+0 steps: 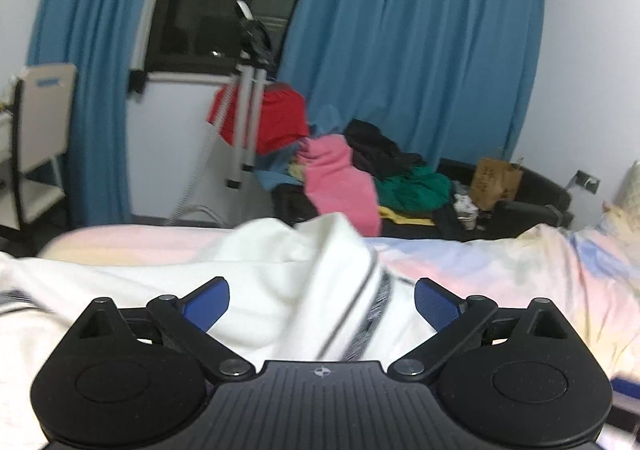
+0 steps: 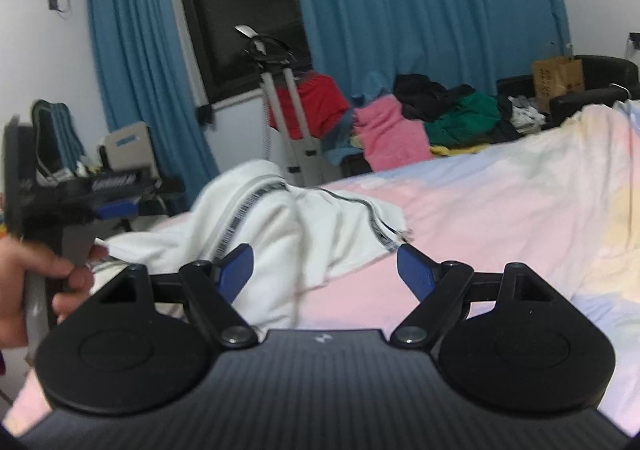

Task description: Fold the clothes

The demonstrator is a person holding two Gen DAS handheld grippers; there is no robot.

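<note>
A white garment with a dark striped trim (image 1: 280, 274) lies crumpled on the pastel bedsheet (image 1: 500, 262). My left gripper (image 1: 322, 304) is open just above it, the cloth bunched between and ahead of its blue pads without being pinched. In the right wrist view the same garment (image 2: 280, 226) lies ahead and left. My right gripper (image 2: 326, 270) is open, its left pad at the garment's edge, its right pad over bare sheet (image 2: 500, 210). The left gripper (image 2: 116, 206), held by a hand, shows at the left of that view.
A pile of clothes, pink (image 1: 340, 178), green (image 1: 412, 186), black and red (image 1: 276, 118), sits on a dark sofa beyond the bed. A garment steamer stand (image 1: 248, 118), blue curtains (image 1: 420, 50), a chair (image 1: 36, 138) and a cardboard box (image 1: 494, 182) stand behind.
</note>
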